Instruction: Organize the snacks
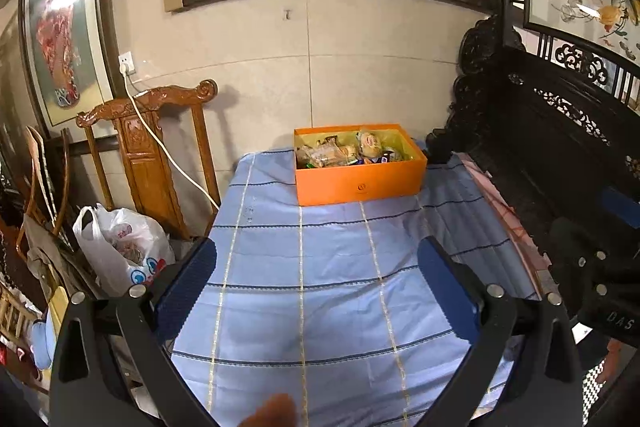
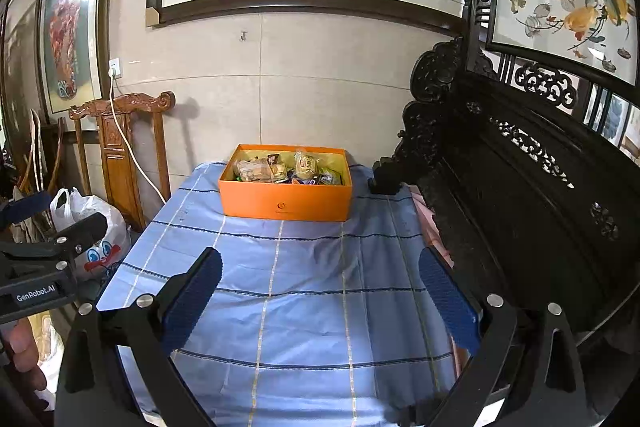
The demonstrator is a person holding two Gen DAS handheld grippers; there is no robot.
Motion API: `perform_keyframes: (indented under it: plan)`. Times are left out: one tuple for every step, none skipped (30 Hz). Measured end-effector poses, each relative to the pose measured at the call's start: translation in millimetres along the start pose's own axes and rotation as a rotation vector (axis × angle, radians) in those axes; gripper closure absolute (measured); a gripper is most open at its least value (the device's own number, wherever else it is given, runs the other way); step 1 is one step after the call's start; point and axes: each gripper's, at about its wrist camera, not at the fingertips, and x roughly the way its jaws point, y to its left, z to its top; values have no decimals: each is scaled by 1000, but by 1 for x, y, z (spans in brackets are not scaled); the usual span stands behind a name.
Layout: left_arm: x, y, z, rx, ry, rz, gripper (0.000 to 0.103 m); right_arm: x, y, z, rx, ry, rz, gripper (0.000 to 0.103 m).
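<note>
An orange box (image 1: 360, 181) (image 2: 285, 201) stands at the far end of a table covered with a blue checked cloth (image 1: 320, 267) (image 2: 280, 267). Several wrapped snacks (image 1: 344, 149) (image 2: 286, 167) lie inside it. My left gripper (image 1: 318, 255) hangs open over the near part of the cloth, nothing between its blue pads (image 1: 186, 291). My right gripper (image 2: 320, 263) is open too, well short of the box and empty. The left gripper's body (image 2: 44, 267) shows at the left edge of the right wrist view, and the right gripper's body (image 1: 596, 275) at the right edge of the left wrist view.
A carved dark wooden bench (image 1: 560, 147) (image 2: 520, 167) runs along the table's right side. Left of the table stand a brown wooden chair (image 1: 152, 147) (image 2: 120, 147) and a white plastic bag (image 1: 120, 247) (image 2: 92, 239). A white cable (image 1: 160, 143) hangs from a wall socket.
</note>
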Motion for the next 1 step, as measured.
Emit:
perform_keyframes:
  plan:
    - [1, 1, -1, -4, 1, -2, 4, 1, -1, 0, -1, 1, 1, 4]
